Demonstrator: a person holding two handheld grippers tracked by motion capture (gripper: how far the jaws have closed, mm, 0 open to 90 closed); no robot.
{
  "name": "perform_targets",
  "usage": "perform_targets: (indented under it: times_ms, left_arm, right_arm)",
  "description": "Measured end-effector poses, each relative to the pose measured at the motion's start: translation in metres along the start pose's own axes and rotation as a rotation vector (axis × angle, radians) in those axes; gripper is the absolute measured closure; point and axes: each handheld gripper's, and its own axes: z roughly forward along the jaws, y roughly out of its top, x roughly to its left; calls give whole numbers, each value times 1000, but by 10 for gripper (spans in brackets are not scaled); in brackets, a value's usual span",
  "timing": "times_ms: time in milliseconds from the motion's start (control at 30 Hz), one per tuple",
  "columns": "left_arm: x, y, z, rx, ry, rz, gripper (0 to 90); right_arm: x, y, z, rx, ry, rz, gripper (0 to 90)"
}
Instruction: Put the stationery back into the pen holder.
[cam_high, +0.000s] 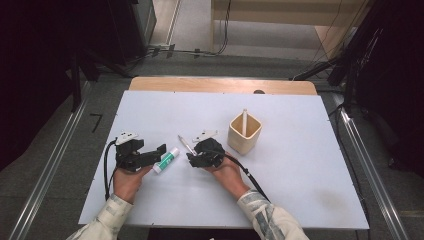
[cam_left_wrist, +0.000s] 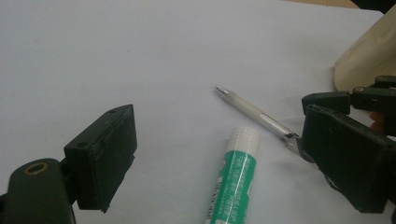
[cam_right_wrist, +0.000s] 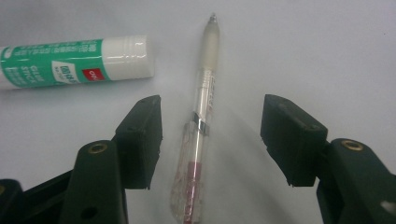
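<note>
White surface (cam_high: 300, 180) carries everything, with a strip of bare wood along its far edge. Cream square cup (cam_high: 244, 133) stands upright right of centre, a white stick leaning inside it; in the left gripper view the cup's side shows at the right edge. Left gripper (cam_high: 150, 154) sits low at the near left, held in a hand (cam_high: 126, 181), jaws released and spread wide, nothing between them; in its own view the glue stick's cap end lies in the gap ahead. Right gripper (cam_high: 192, 156) sits near centre, just left of the cup, jaws also released and wide apart, straddling the pen without touching it as seen in the right gripper view. Glue stick (cam_high: 166, 160), green label with white cap, lies flat between the two grippers, cap pointing away from the person. Pen (cam_right_wrist: 201, 116), clear barrel with pale grip and pink ink inside, lies flat on the surface, tip pointing away from the right gripper, barrel end between its jaws, just beside the glue stick but apart from it.
</note>
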Motion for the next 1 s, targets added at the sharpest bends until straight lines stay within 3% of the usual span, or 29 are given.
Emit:
perform_targets:
  times_ms: [467, 1000]
  left_arm:
    - [0, 0, 1, 2, -2, 1, 114]
    - [0, 0, 0, 1, -4, 2, 114]
  right_arm:
    - [3, 3, 10, 5, -16, 1, 462]
    - [10, 7, 16, 25, -45, 0, 620]
